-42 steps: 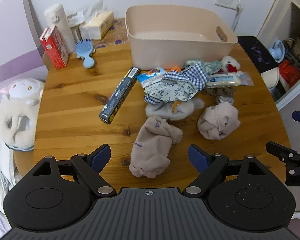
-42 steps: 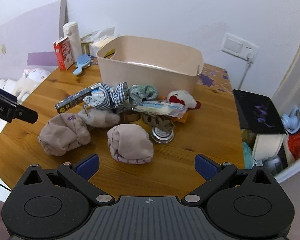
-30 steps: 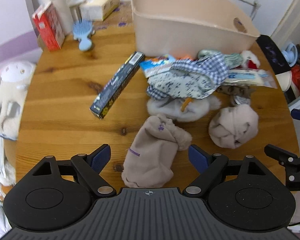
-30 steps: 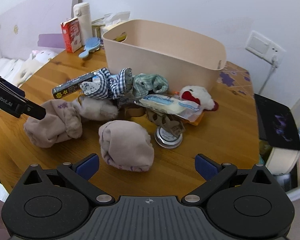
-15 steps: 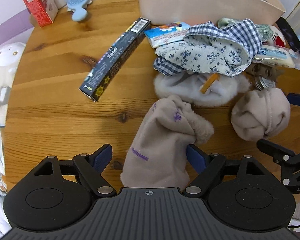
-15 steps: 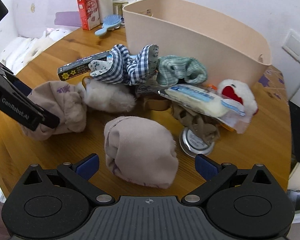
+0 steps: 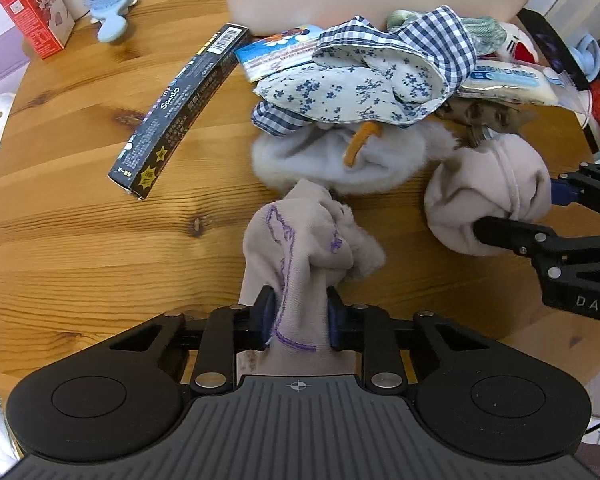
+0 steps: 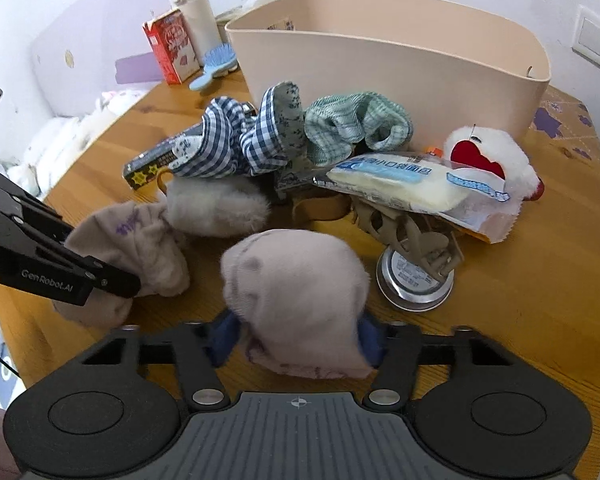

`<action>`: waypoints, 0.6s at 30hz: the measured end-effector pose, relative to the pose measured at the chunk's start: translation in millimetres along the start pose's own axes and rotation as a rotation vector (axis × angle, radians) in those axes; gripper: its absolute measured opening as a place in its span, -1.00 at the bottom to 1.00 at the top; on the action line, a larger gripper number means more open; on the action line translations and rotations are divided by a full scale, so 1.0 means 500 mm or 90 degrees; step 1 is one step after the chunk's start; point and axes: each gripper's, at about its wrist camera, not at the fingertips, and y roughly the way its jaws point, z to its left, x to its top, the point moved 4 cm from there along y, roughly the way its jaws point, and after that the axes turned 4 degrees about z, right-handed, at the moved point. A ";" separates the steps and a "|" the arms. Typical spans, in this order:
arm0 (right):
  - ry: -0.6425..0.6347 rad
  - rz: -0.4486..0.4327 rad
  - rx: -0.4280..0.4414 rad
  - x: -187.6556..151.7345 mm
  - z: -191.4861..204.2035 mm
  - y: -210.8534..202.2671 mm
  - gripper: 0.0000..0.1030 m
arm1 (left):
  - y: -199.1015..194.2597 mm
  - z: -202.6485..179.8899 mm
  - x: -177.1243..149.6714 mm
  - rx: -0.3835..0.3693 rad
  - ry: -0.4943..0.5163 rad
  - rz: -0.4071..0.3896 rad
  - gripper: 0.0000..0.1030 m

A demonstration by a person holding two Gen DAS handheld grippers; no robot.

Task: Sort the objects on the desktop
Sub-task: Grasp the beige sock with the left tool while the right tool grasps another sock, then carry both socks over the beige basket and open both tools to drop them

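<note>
I have the round wooden table (image 7: pixel 80 240) under both cameras, and the beige storage bin (image 8: pixel 400 60) stands at its far side, mouth up; I judge that is where the loose things are meant to go, since the clutter is heaped right against its near wall. In that heap the blue gingham cloth with floral lining (image 7: pixel 380 76) lies draped over a fluffy white plush piece (image 7: pixel 340 160); beside it are a green checked cloth (image 8: pixel 356 128), a sealed wipes packet (image 8: pixel 404 184) resting on a tan claw clip (image 8: pixel 412 236) and a small round tin (image 8: pixel 416 284), and a white plush toy with a red heart (image 8: pixel 492 160). A long dark box (image 7: pixel 180 108) lies flat and apart on the left, easy to take later.

My left gripper (image 7: pixel 300 312) has its jaws drawn in tight on the beige sock with purple stitching (image 7: pixel 300 248), pinching it near its cuff so the bunched toe hangs forward, touching the table; my right gripper (image 8: pixel 296 336) has its jaws closed in against the balled beige sock (image 8: pixel 296 280), squeezing the bundle at its near side; motion blur there makes the firmness of the hold hard to judge. I take one in each hand because they look a matched pair; lifting both together should carry them to the bin in one go.
</note>
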 end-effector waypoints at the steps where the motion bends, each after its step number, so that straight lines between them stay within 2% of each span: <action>1: -0.001 0.001 0.003 -0.001 -0.002 -0.002 -0.12 | -0.002 -0.001 0.000 -0.002 -0.002 0.001 -0.58; 5: -0.004 -0.001 0.007 0.001 -0.012 -0.013 -0.34 | -0.013 -0.008 0.012 -0.009 -0.010 0.003 -0.66; 8: -0.011 -0.015 0.008 0.003 -0.016 -0.034 -0.42 | -0.020 -0.002 0.011 -0.016 -0.024 0.000 -0.70; 10: -0.015 -0.026 0.008 0.005 -0.017 -0.050 -0.43 | -0.030 0.001 0.009 -0.019 -0.027 -0.004 -0.72; 15: -0.027 -0.054 0.010 0.011 -0.016 -0.101 -0.44 | -0.070 0.012 0.002 -0.063 -0.034 -0.023 -0.72; 18: -0.032 -0.072 0.001 0.019 -0.021 -0.129 -0.44 | -0.095 0.018 0.006 -0.065 -0.033 -0.037 -0.72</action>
